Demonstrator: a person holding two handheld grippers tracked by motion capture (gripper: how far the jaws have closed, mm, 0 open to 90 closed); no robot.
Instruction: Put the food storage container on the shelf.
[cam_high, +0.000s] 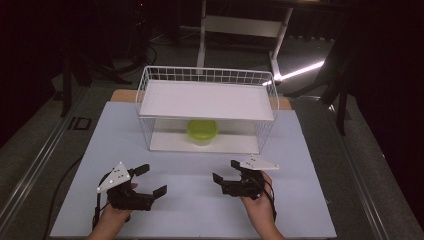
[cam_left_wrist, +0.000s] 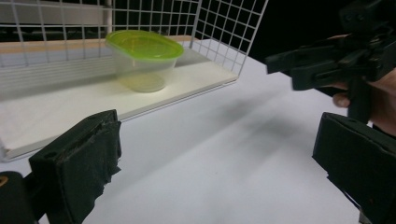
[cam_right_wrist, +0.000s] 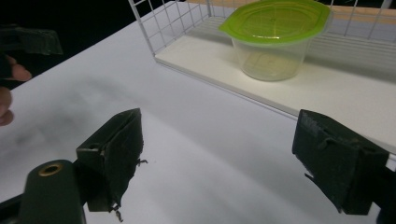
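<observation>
Sitting on the lower shelf of a white wire two-tier rack, one clear plastic tub with a lime-green lid faces two black handheld grippers on a white table. Both the left gripper and the right gripper hover near the front edge, jaws spread wide and empty. No lettering is readable on the tub.

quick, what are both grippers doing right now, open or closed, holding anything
Left gripper: open, empty.
Right gripper: open, empty.
</observation>
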